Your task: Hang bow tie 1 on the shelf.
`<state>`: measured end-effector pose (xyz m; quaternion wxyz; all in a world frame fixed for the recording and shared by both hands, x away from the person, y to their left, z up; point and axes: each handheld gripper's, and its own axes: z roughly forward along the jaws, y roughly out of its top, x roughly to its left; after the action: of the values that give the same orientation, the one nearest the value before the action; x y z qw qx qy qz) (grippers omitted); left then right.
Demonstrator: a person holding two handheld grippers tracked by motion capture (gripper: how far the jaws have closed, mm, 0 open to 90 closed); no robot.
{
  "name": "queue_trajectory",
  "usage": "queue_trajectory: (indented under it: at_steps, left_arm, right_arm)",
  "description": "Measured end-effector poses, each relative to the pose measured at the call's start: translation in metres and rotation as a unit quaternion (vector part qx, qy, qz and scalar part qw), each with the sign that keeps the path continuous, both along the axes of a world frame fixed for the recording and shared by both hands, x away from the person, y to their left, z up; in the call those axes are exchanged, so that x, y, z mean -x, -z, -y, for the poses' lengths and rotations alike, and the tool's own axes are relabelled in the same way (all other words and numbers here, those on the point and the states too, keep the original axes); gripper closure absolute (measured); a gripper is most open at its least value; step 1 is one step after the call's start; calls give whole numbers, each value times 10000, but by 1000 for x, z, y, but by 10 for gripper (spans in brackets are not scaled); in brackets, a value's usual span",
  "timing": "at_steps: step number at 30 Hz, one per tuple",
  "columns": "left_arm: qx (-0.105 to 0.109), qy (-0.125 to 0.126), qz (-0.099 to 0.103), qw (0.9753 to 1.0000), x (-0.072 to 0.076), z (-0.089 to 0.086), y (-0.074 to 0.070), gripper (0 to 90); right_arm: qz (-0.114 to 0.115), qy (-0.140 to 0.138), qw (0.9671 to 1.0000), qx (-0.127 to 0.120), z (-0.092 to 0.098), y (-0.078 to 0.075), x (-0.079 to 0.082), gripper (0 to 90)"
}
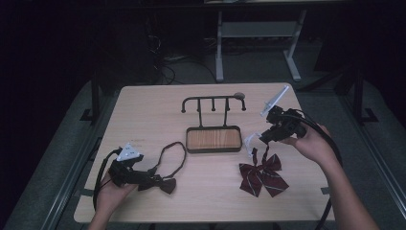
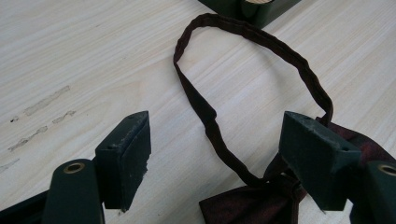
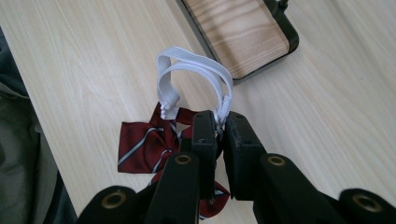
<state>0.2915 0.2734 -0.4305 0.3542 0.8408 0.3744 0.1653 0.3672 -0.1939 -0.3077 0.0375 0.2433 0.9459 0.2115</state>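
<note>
Already the right gripper (image 3: 219,128) has its jaws pinched shut on the white elastic loop (image 3: 194,70) of the striped red bow (image 1: 262,177), which lies on the desk (image 1: 143,110) toward the near right corner; the loop rises from the bow toward the hook stand (image 1: 213,122) at the desk's middle. The stand's rail of hooks runs parallel to the far edge, and the right hand is plainly the nearer one. The left gripper (image 2: 215,154), jaws spread wide, sits near the left near corner, straddling the dark bow tie (image 1: 160,183), whose band loop (image 2: 252,88) stretches away from the jaws toward the stand's tray
</note>
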Motion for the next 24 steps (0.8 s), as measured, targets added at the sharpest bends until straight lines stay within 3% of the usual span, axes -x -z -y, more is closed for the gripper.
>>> queue_trajectory:
  at_steps: [24]
  left_arm:
    - [9,4,-4,10000,0,0,0,257]
  right_arm:
    - [190,-106,9997,52,-18,-34,-8,828]
